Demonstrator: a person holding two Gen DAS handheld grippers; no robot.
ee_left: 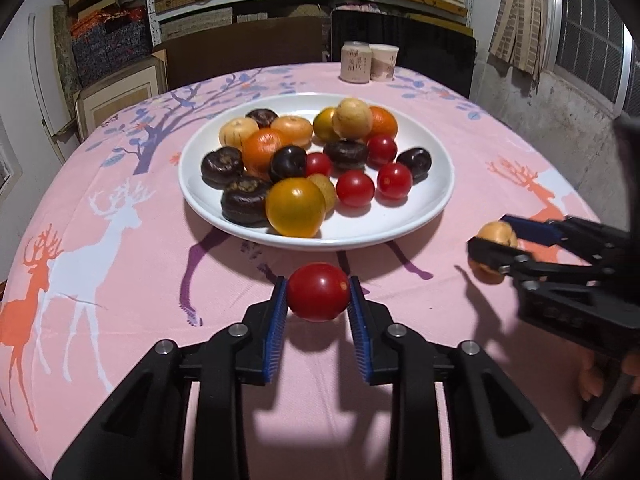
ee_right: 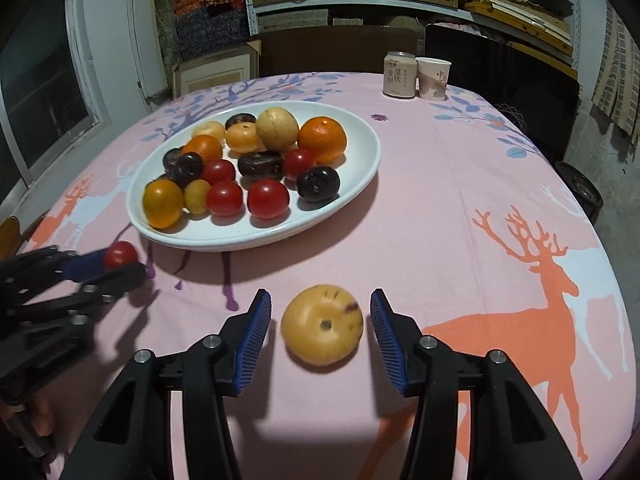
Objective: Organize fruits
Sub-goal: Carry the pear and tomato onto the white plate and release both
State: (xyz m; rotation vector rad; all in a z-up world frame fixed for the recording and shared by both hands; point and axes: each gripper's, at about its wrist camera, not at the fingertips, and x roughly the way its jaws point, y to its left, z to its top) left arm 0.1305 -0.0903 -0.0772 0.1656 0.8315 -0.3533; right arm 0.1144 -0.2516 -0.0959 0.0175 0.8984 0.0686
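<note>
A white plate in mid-table holds several red tomatoes, oranges, dark round fruits and tan fruits. In front of the plate, my left gripper is shut on a red tomato, both blue pads pressing its sides just above the cloth. To the right, my right gripper stands open around a tan round fruit that rests on the pink tablecloth. There are gaps between that fruit and both pads.
A can and a paper cup stand at the table's far edge. Dark chairs and shelves of boxes lie beyond. The tablecloth carries deer and tree prints. A person's fingers show by the right gripper's handle.
</note>
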